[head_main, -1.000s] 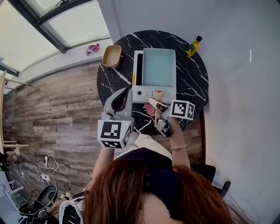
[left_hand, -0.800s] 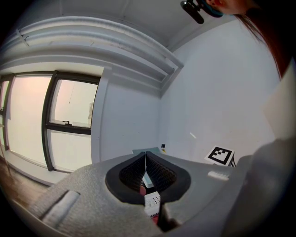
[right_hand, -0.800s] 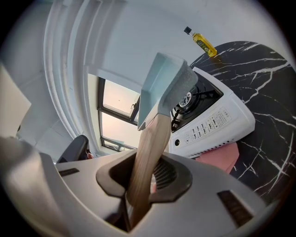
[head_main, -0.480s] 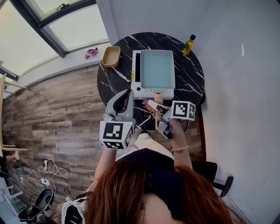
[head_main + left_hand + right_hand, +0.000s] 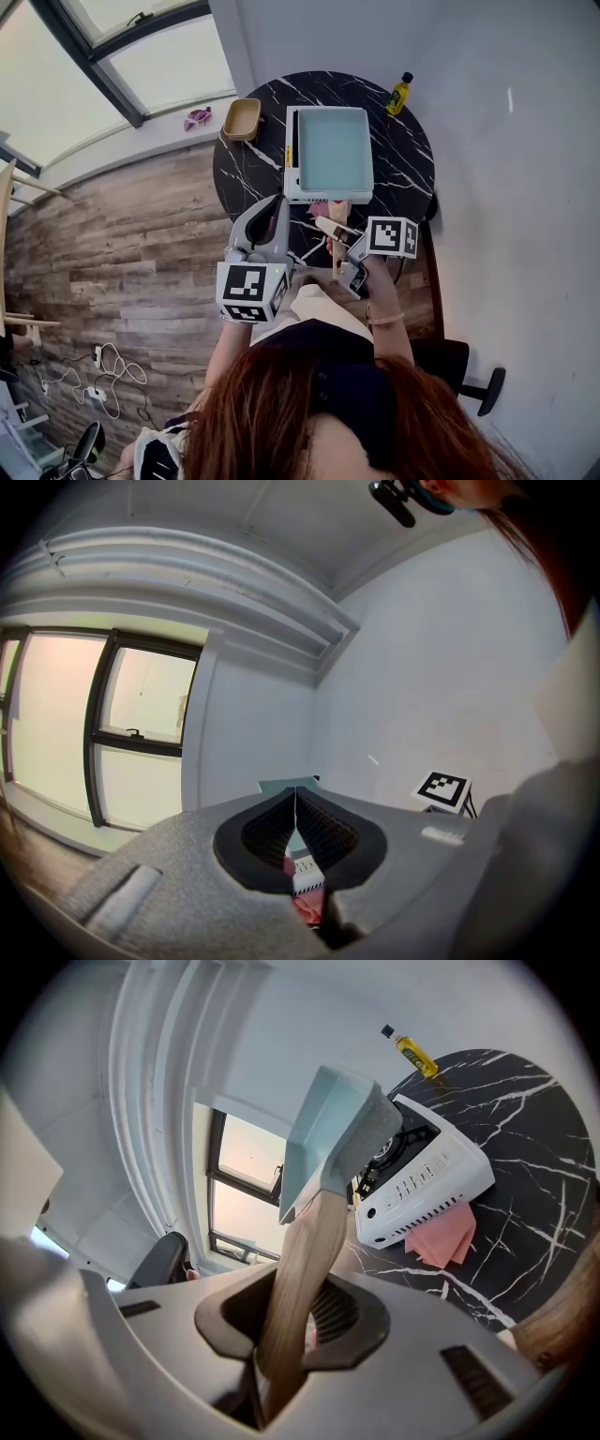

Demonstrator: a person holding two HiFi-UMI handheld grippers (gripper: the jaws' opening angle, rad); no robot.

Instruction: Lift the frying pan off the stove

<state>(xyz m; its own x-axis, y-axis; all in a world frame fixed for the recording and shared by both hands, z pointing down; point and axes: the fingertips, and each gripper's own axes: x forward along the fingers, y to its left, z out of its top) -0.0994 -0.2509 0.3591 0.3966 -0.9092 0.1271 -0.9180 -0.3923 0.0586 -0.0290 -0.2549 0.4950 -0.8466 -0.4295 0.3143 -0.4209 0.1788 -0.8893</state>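
My R gripper point(image 5: 295, 1324) is clamped on the wooden handle point(image 5: 302, 1260) of the pale-blue square frying pan point(image 5: 333, 153). Pan sits just ahead of the gripper, raised over the white stove point(image 5: 431, 1180) on the black marble tabletop point(image 5: 251, 171). L gripper point(image 5: 295, 810) has jaws together w/ nothing between them.

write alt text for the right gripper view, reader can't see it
The right gripper has its tongs clamped on the wooden handle of a pale blue square frying pan, held up in front of a white portable stove. The stove sits on a black marble table with a pink cloth at its front and a yellow bottle behind.
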